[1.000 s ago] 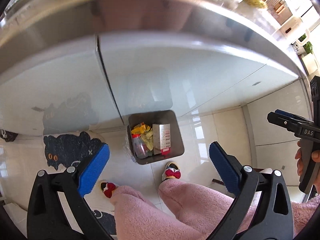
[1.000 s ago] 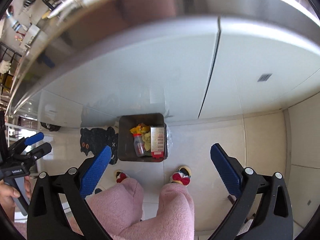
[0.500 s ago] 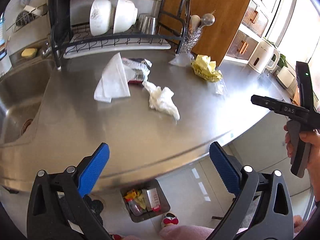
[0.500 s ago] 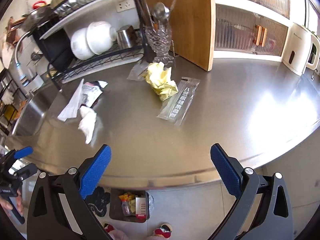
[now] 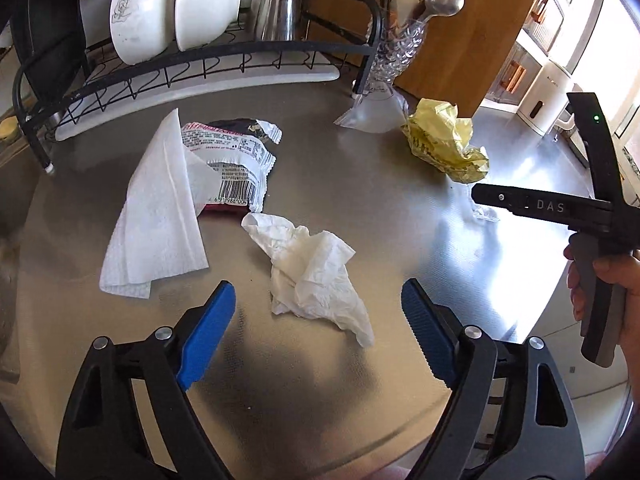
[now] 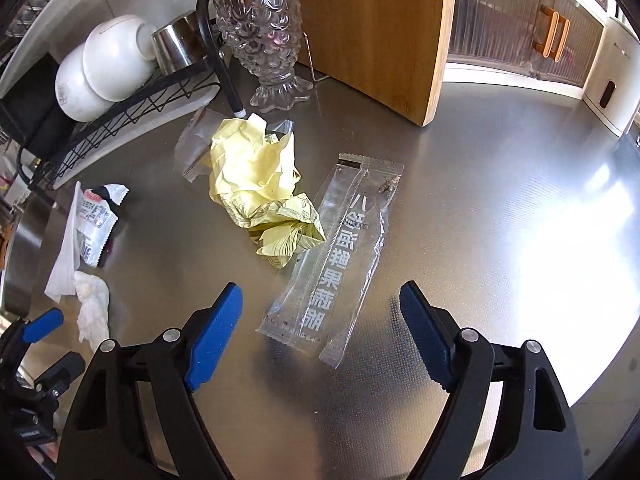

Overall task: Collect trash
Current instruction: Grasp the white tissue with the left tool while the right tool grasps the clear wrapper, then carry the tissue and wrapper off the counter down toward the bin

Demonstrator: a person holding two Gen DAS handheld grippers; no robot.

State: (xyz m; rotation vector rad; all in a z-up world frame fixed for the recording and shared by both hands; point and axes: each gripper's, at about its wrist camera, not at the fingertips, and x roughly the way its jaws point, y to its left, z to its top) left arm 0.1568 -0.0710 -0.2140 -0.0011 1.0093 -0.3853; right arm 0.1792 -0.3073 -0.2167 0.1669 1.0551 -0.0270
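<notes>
Above the steel counter [image 5: 360, 208], the left claw [image 5: 320, 336] gaped wide and empty over a crumpled tissue [image 5: 316, 276], the right claw [image 6: 320, 336] likewise over a clear wrapper [image 6: 340, 256], whose thin, flat film might slip from a shallow pinch.

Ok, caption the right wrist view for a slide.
Open right claw poised over a clear printed wrapper beside crumpled yellow paper on the steel counter.
</notes>
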